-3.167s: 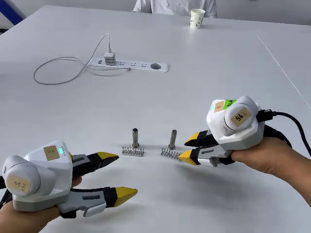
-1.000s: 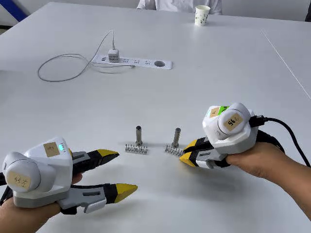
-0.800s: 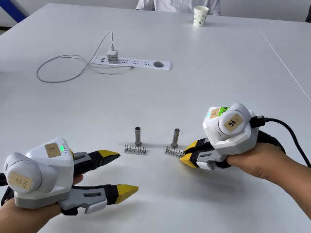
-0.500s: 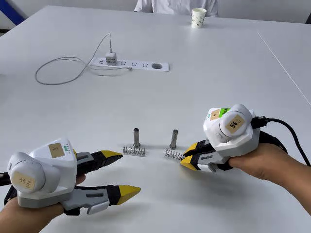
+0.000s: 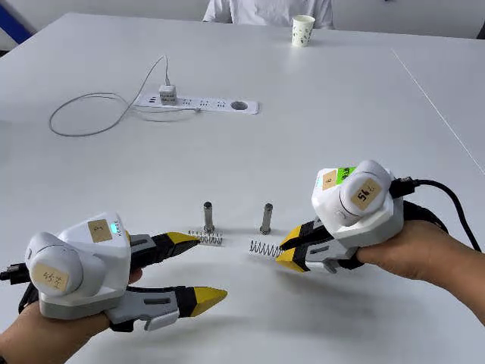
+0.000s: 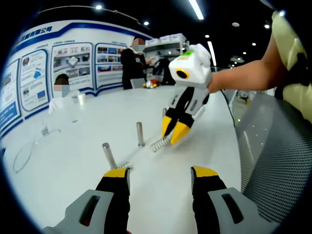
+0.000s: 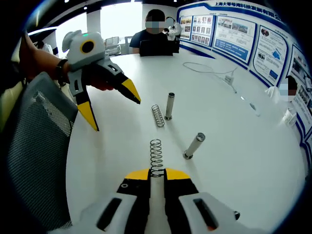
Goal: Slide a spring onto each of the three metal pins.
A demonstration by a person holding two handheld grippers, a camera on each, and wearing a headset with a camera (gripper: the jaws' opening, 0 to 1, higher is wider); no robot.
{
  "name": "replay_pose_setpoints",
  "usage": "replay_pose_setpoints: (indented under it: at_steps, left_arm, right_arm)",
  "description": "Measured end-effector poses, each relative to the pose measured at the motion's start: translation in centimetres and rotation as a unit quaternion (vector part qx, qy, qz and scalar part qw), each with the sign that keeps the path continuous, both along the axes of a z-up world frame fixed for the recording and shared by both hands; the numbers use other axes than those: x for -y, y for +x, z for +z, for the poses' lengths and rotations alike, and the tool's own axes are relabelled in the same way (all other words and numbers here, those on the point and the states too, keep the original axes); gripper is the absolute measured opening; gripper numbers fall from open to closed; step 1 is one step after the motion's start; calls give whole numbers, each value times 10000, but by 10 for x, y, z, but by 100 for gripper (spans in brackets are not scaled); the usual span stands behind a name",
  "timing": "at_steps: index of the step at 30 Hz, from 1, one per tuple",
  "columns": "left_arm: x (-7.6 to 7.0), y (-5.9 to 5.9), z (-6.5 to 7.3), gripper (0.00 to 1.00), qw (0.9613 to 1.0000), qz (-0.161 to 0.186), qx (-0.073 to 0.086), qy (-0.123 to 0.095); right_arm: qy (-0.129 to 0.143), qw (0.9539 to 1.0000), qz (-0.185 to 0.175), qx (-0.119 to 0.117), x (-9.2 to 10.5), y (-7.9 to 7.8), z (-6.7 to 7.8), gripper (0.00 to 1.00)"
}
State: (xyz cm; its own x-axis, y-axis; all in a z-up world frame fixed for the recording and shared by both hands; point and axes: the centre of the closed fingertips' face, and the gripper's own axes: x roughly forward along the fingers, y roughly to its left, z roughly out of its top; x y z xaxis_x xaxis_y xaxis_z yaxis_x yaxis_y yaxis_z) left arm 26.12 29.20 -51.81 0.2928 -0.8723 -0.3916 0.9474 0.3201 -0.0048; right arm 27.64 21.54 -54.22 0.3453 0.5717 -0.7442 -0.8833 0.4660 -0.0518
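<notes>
Since the frame half a second earlier, the held spring (image 5: 261, 248) has come away from the foot of the right-hand pin (image 5: 266, 218). It now lies just on the person's side of that pin, with one end pinched in the closed jaws of the right gripper (image 5: 286, 249) and the other end free. Whether it touches the tabletop (image 5: 341, 114) cannot be told. Over the same interval the left gripper (image 5: 212, 265) has advanced, jaws wide apart and holding nothing. Its farther jaw tip is almost at the second spring (image 5: 206, 237), which lies flat to the left of the right-hand pin, beside the foot of the left-hand pin (image 5: 208, 216). Both pins stand upright, bare and apart from each other. The spring appears to be a light coil of thin wire. It seems stiff enough to keep its shape when held by one end, yet likely to bow sideways, compress along its axis, or flick out of a hard pinch. The present hold at the end coils leaves the far end open, and that end should probably go over the top of the right-hand pin once the coil is turned upright. A light squeeze seems best, so the bore stays round. The slender pins may topple if nudged.
</notes>
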Motion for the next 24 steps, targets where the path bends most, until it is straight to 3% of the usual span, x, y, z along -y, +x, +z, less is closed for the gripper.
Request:
replay_pose_setpoints:
  at_steps: [24]
  left_arm:
    - [11, -1, 3, 49, 9998, -174, 64, -25]
  right_arm:
    - [-30, 9980, 624, 11, -25, -18, 16, 11]
